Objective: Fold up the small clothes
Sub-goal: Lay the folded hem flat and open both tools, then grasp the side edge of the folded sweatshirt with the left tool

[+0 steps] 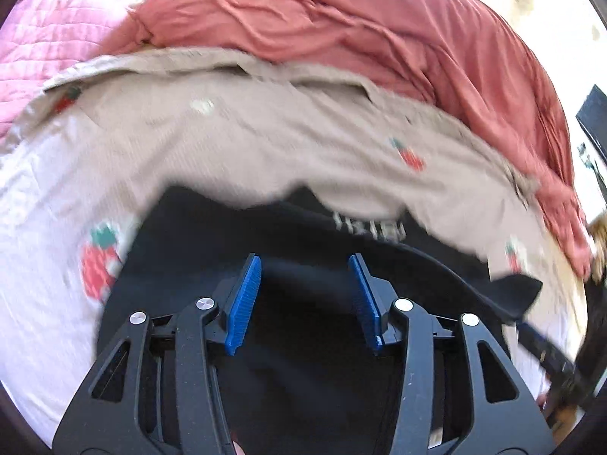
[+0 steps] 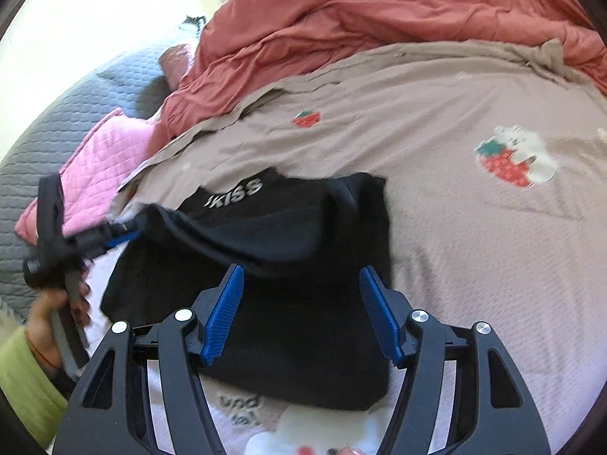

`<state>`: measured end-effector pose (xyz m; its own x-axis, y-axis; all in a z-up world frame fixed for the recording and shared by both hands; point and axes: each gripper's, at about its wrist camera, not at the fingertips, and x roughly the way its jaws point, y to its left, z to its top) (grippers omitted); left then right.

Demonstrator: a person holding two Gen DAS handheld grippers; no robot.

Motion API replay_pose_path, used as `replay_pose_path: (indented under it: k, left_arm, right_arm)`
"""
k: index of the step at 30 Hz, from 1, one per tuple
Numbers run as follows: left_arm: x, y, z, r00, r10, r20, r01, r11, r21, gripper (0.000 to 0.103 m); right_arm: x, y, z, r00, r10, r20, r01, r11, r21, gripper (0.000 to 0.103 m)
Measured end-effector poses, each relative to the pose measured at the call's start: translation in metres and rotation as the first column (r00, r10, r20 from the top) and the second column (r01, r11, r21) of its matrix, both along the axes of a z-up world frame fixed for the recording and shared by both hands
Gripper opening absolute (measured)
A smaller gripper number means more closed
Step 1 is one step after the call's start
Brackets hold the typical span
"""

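A small black garment [image 1: 212, 235] with white lettering lies on the bed sheet. My left gripper [image 1: 304, 261] hovers over it, blue pads apart, only flat cloth showing between them. In the right wrist view the same garment [image 2: 303, 204] is partly doubled over, a raised fold running across its left half. My right gripper [image 2: 302, 271] stands open above its near part. The left gripper [image 2: 121, 237] comes in from the left with its tip at the edge of that fold. The right gripper [image 1: 531, 330] shows at the lower right beside a pointed black corner.
The beige-pink sheet [image 2: 455, 227] with strawberry prints covers the bed. A coral quilt [image 2: 360, 11] is bunched along the far side. A pink quilted pillow [image 2: 110, 148] and a grey quilted cover [image 2: 57, 121] lie at the left. A hand [image 2: 45, 322] with a green sleeve holds the left gripper.
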<state>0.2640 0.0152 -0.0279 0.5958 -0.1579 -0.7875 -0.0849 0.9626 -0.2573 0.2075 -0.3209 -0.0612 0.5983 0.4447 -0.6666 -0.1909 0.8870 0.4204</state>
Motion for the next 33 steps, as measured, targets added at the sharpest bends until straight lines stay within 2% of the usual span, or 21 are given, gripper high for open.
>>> replay_pose_path:
  k: [6,12,16,18,20,22,23,26,33]
  left_arm:
    - [-0.002,0.024,0.02,0.998,0.03,0.058,-0.029,1.0,-0.01,0.048]
    - [-0.025,0.068,0.001,0.995,0.098,0.016,-0.098,0.995,0.008,0.049]
    - [-0.033,0.109,-0.014,0.981,0.193,-0.026,-0.193,0.98,-0.038,0.049]
    - [-0.032,0.12,-0.017,0.977,0.21,-0.034,-0.212,0.976,-0.05,0.049]
    - [-0.027,0.123,-0.018,0.979,0.203,-0.036,-0.204,0.978,-0.05,0.049]
    - [-0.022,0.121,-0.019,0.983,0.18,-0.039,-0.183,0.981,-0.06,0.061]
    - [-0.019,0.12,-0.019,0.985,0.167,-0.04,-0.17,0.983,-0.071,0.062]
    - [-0.005,0.111,-0.023,0.989,0.141,-0.054,-0.144,0.988,-0.064,0.063]
    - [0.027,0.092,-0.046,0.986,0.104,-0.131,-0.102,0.995,0.02,0.063]
  right_arm:
    - [0.007,-0.006,-0.002,0.999,-0.039,0.008,0.039,0.999,-0.004,0.062]
    - [0.013,-0.014,-0.004,0.997,-0.081,0.011,0.082,0.997,-0.01,0.062]
    - [0.022,-0.017,-0.013,0.995,-0.101,-0.015,0.101,0.995,0.003,0.062]
    - [0.027,-0.017,-0.019,0.994,-0.106,-0.034,0.106,0.994,-0.002,0.062]
    - [0.032,-0.017,-0.024,0.993,-0.107,-0.048,0.106,0.994,-0.008,0.062]
    - [0.039,-0.015,-0.028,0.993,-0.101,-0.055,0.1,0.995,-0.02,0.062]
    - [0.042,-0.014,-0.029,0.994,-0.099,-0.055,0.098,0.995,-0.027,0.062]
    - [0.049,-0.014,-0.031,0.994,-0.093,-0.059,0.092,0.996,-0.013,0.062]
    - [0.059,-0.013,-0.033,0.995,-0.08,-0.057,0.079,0.997,-0.019,0.062]
